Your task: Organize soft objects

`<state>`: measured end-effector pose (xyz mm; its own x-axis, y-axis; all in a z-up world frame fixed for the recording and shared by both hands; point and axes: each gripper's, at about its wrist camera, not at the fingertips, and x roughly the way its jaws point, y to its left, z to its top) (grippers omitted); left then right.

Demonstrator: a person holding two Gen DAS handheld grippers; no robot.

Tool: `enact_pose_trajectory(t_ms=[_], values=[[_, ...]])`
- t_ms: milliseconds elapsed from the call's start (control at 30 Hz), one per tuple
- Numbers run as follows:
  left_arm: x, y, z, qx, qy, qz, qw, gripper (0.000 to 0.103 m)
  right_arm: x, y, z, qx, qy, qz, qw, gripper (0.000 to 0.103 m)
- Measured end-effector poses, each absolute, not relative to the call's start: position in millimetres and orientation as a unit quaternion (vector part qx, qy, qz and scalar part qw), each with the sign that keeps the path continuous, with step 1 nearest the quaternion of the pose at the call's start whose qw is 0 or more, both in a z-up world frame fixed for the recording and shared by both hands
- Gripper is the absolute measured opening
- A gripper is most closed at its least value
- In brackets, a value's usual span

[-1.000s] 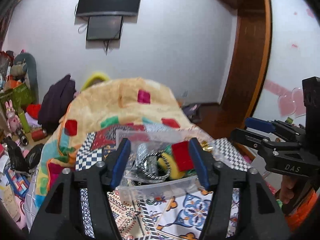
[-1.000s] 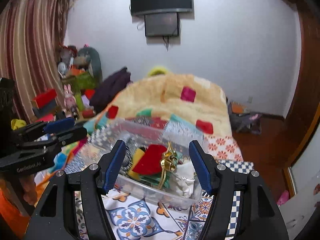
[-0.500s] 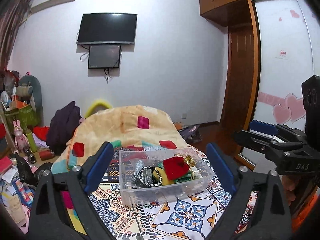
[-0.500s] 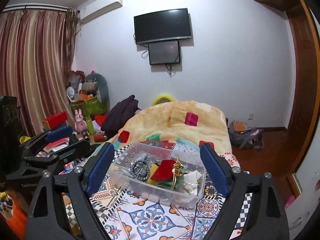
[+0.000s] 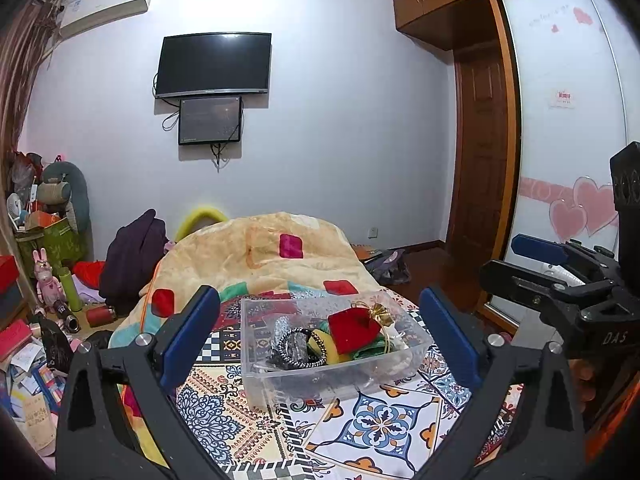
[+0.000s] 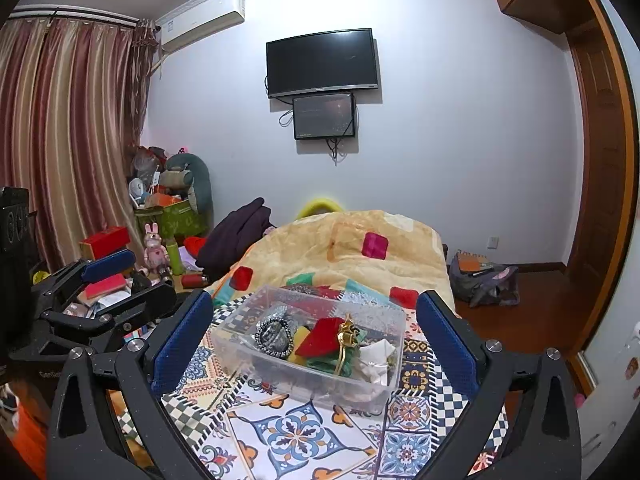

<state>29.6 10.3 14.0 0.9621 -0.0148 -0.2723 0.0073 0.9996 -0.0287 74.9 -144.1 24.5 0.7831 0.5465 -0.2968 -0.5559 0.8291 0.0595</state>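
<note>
A clear plastic bin (image 5: 280,376) (image 6: 280,368) sits on a patterned bedcover. It holds soft items: a red pouch (image 5: 352,330) (image 6: 320,340) with a gold bow, a silver-black ring-shaped scrunchie (image 5: 298,344) (image 6: 274,332), yellow, green and white pieces. My left gripper (image 5: 320,340) is open and empty, back from the bin, with its jaws wide on either side of it. My right gripper (image 6: 308,332) is open and empty too, also held back. Each gripper shows at the edge of the other's view.
A yellow quilt (image 5: 260,252) with coloured patches is heaped behind the bin. Clutter, boxes and toys (image 6: 160,236) crowd the floor at left. A bag (image 6: 480,280) lies on the wooden floor at right. A wardrobe (image 5: 560,140) stands at right.
Both grippers have opened wide and pulled back and up from the bin. The bin stays on the bed and now looks smaller and farther away.
</note>
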Motion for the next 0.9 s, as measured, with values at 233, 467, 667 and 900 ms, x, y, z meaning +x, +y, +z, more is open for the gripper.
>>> enact_pose_trajectory(t_ms=[233,467,667,900], values=[[29.2,9.3,12.0,-0.013,0.139,-0.008,0.99,0.101,73.2,-146.7,23.4,-0.013,0.154,0.292,0.944,0.101],[29.2,9.4,12.4,-0.013,0.139,-0.008,0.99,0.102,72.6,-147.9,23.8,-0.012,0.152,0.293,0.944,0.101],[28.9,9.1,12.5,-0.013,0.139,-0.009,0.99,0.102,70.7,-148.3,24.3,-0.013,0.15,0.294,0.944,0.102],[29.8,7.3,12.0,-0.009,0.138,-0.01,0.99,0.102,68.1,-148.4,27.0,-0.012,0.147,0.295,0.944,0.102]])
